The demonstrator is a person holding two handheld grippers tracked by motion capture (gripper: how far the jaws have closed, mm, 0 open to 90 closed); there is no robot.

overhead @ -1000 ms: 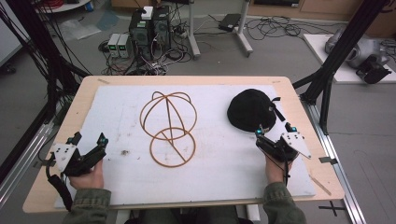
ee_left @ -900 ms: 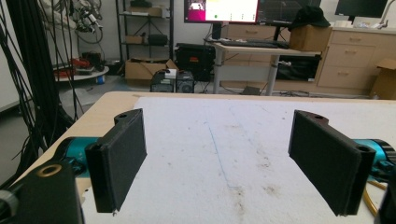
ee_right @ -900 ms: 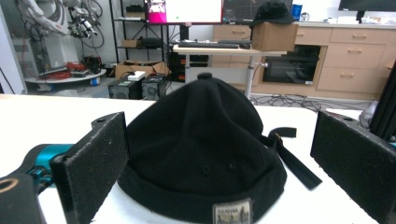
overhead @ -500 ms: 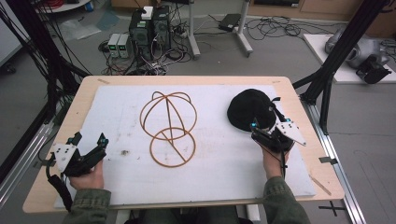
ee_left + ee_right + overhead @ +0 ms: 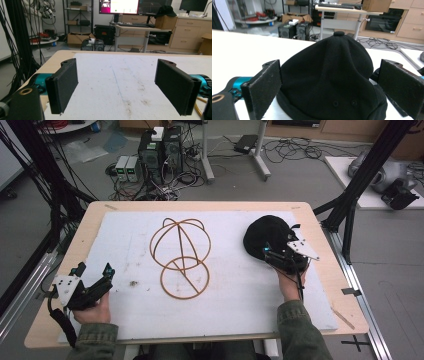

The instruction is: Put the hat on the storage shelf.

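Note:
A black cap (image 5: pixel 268 237) lies on the white mat at the right of the table. My right gripper (image 5: pixel 278 251) stands open at the cap's near edge. In the right gripper view the cap (image 5: pixel 329 75) sits between my two spread jaws, and whether they touch the cloth I cannot tell. A wooden hat frame (image 5: pixel 181 255) of bent hoops lies flat at mid-table. My left gripper (image 5: pixel 94 271) rests open near the table's front left corner, with bare mat (image 5: pixel 120 82) between its jaws.
The white mat (image 5: pixel 125 235) covers most of the wooden table (image 5: pixel 330 270). Black frame posts (image 5: pixel 360 180) stand at both sides. Computer boxes (image 5: pixel 160 147) and cables lie on the floor beyond the far edge.
My right gripper has moved forward and a little left, up to the cap's near edge. The left gripper has stayed in place.

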